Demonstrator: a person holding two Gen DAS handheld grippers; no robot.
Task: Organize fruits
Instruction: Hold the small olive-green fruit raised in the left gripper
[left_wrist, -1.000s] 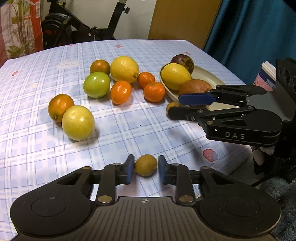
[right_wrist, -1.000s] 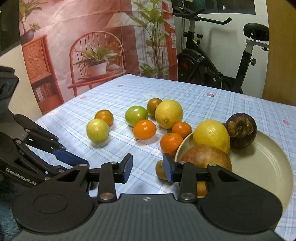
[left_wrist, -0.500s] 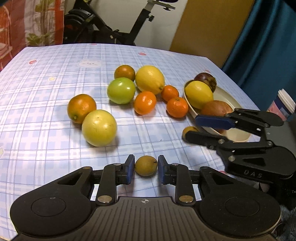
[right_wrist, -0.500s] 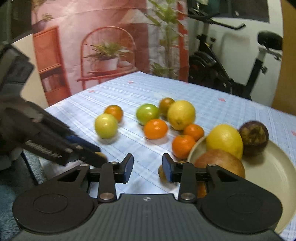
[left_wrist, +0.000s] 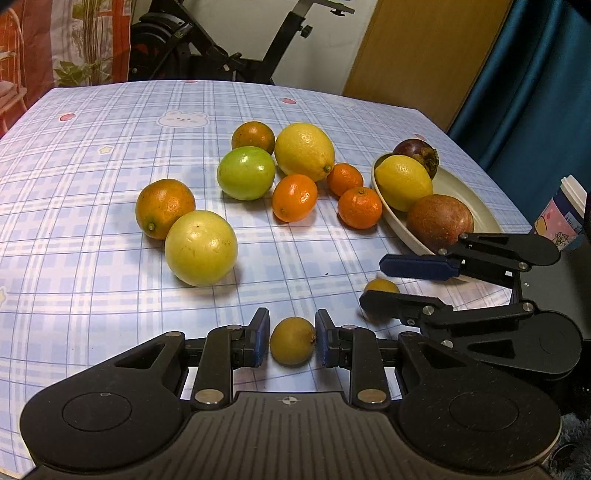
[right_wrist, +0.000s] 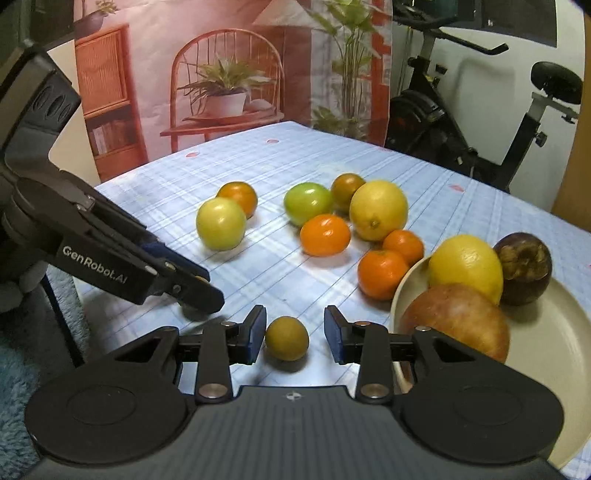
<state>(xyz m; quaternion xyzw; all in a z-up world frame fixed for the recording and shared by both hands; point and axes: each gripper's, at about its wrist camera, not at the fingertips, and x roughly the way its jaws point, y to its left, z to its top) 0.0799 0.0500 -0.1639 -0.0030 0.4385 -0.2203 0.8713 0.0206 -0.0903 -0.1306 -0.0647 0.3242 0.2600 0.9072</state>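
Observation:
My left gripper (left_wrist: 291, 328) is shut on a small brownish-yellow round fruit (left_wrist: 293, 341) just above the checked tablecloth near the front edge. My right gripper (right_wrist: 295, 317) stands open around a second small brownish fruit (right_wrist: 287, 338) that rests on the cloth. That fruit lies close to the left pad, with a gap to the right pad. In the left wrist view the right gripper (left_wrist: 373, 280) straddles this fruit (left_wrist: 382, 286) just in front of the cream plate (left_wrist: 476, 206). The plate (right_wrist: 554, 350) holds a lemon (right_wrist: 465, 266), a dark mangosteen (right_wrist: 524, 269) and a reddish-brown fruit (right_wrist: 454, 321).
Loose fruit lies mid-table: a big lemon (left_wrist: 304, 151), a green fruit (left_wrist: 245, 172), a yellow-green fruit (left_wrist: 200, 248), oranges (left_wrist: 164, 207) and mandarins (left_wrist: 360, 207). A paper cup (left_wrist: 569, 218) stands off the table's right edge. An exercise bike (left_wrist: 229, 55) stands behind the table.
The right gripper has shifted so the second small fruit, earlier beside its right finger, now lies between its fingers. The left gripper keeps its fruit; both views have rolled slightly.

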